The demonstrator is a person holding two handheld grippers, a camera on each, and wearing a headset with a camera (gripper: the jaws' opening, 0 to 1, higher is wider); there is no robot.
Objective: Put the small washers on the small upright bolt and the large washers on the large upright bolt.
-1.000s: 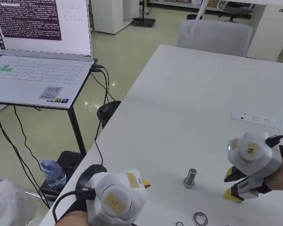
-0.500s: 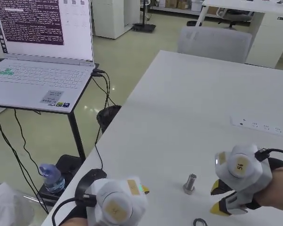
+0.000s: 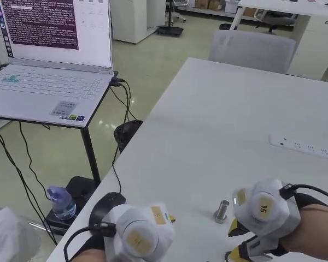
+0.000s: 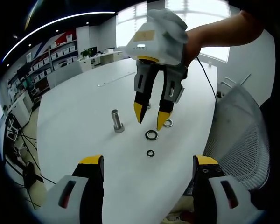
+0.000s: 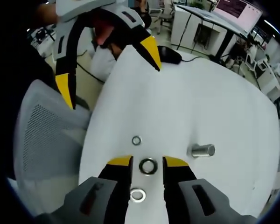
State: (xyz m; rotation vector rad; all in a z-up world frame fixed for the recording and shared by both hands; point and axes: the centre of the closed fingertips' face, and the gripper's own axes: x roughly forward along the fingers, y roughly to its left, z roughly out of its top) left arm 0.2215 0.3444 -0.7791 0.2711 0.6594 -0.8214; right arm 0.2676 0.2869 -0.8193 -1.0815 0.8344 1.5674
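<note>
Washers [image 5: 148, 166], apparently three, beside upright bolt [image 5: 203, 150]

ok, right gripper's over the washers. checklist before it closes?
1. right gripper open: ok.
2. dark washer lies between its jaw tips: ok.
3. silver washer also lies between those jaws, nearer the gripper body, so a double pick seems possible: not ok.
4. bolt upright on the table, nothing on it: ok.
5. bolt size matches the dark washer: cannot tell.
6. left gripper open, held back from the washers: ok.
</note>
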